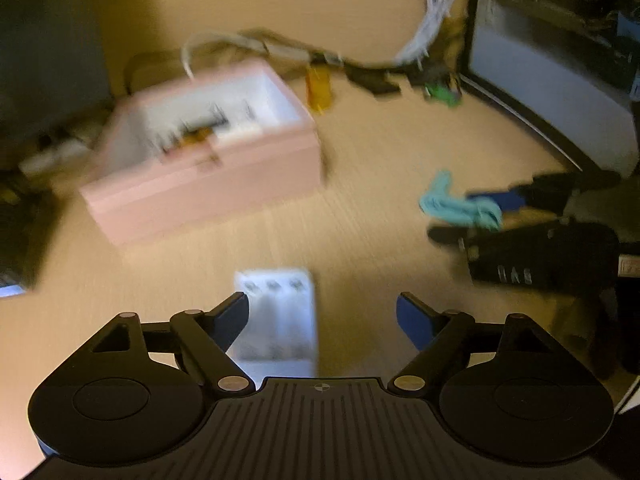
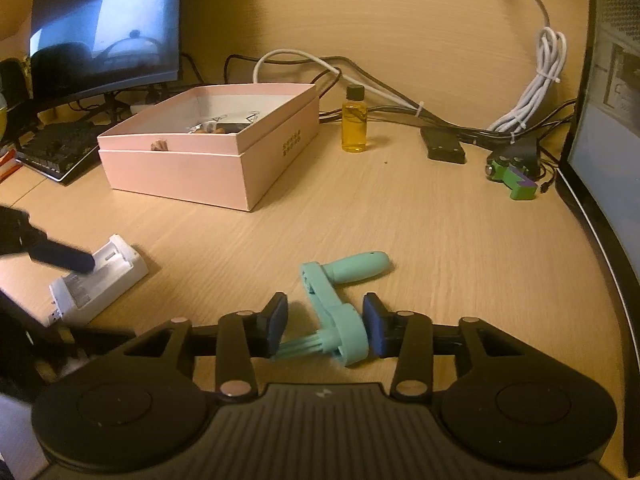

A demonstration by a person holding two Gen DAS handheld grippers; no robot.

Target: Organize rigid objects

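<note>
Tools both spread: left tool (image 1: 322, 316) straddles a white battery charger (image 1: 280, 316) on the counter (image 2: 440, 220), right tool (image 2: 325, 326) straddles a teal crank handle (image 2: 340, 300), unpinched.

Box (image 2: 208, 148) behind charger (image 2: 100, 280) (at left), crank (image 2: 336, 296) right of charger, bottle (image 2: 354, 120) beside box.

Table (image 2: 440, 220): pale wood-grain laminate, matt, fine streaks. Pink box (image 2: 208, 168): smooth matt card, white paper-like lining inside. White charger (image 2: 100, 280): hard plastic, slight sheen. Mint crank handle (image 2: 340, 304): smooth matt plastic, ribbed stub at one end. Bottle (image 2: 354, 120): clear, glossy, yellow liquid, black plastic cap. Right tongs (image 2: 325, 326): matt black plastic w/ ribbed body, shiny metal pins, dark blue rubbery-looking pads. Cable bundle (image 2: 536, 92): white, smooth plastic sheath.
</note>
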